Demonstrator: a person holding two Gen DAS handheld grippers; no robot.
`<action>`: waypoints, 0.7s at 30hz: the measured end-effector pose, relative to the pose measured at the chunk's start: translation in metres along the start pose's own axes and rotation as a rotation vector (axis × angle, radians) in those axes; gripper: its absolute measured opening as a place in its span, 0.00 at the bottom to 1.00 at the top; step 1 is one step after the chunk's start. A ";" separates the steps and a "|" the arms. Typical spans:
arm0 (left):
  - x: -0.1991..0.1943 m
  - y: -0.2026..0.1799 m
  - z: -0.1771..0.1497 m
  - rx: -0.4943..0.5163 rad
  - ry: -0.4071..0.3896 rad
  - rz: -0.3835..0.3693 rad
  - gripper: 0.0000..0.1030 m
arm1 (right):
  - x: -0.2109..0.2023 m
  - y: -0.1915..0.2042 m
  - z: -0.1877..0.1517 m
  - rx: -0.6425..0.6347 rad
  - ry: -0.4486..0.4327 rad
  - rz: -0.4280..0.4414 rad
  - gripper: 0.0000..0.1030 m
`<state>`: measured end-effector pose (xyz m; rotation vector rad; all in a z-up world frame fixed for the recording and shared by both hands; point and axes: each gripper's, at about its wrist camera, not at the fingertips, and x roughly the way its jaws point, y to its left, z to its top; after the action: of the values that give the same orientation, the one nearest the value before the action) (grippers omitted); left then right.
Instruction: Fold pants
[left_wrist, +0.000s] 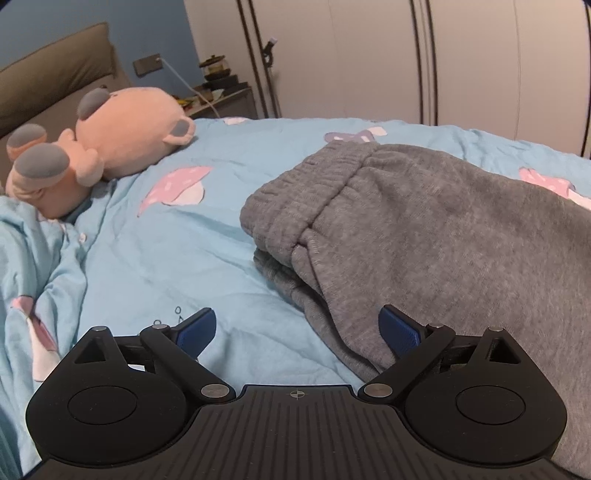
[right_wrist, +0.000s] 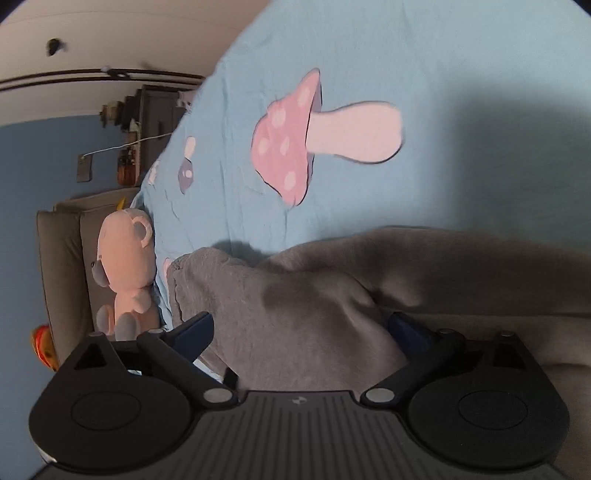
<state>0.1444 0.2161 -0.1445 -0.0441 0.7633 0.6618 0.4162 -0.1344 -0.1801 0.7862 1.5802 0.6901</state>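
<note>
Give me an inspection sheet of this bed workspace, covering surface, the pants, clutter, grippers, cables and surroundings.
Surface: light blue bedsheet with pink mushroom prints, wrinkled at the left.
Job's things: grey sweatpants lying folded in layers, elastic waistband on top.
Clutter: pink plush bear lying on the bed near the brown headboard.
Grippers: left gripper open, empty, over the pants' edge; right gripper open, grey fabric between its fingers, not clamped.
Cables: white cable running from the wall socket to the nightstand.
Surroundings: blue wall, white wardrobe doors, small items on the nightstand.
</note>
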 end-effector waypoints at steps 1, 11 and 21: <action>-0.001 0.000 0.000 0.004 -0.001 0.002 0.96 | 0.000 0.002 0.003 -0.005 -0.018 0.045 0.99; -0.003 -0.003 0.000 -0.021 0.010 0.030 0.96 | -0.078 -0.018 -0.007 -0.001 -0.389 0.038 0.97; -0.021 -0.016 -0.001 0.052 -0.020 0.037 0.96 | -0.023 -0.004 0.006 -0.003 -0.037 0.049 1.00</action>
<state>0.1420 0.1917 -0.1344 0.0239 0.7636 0.6764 0.4233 -0.1552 -0.1711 0.8334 1.5308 0.7098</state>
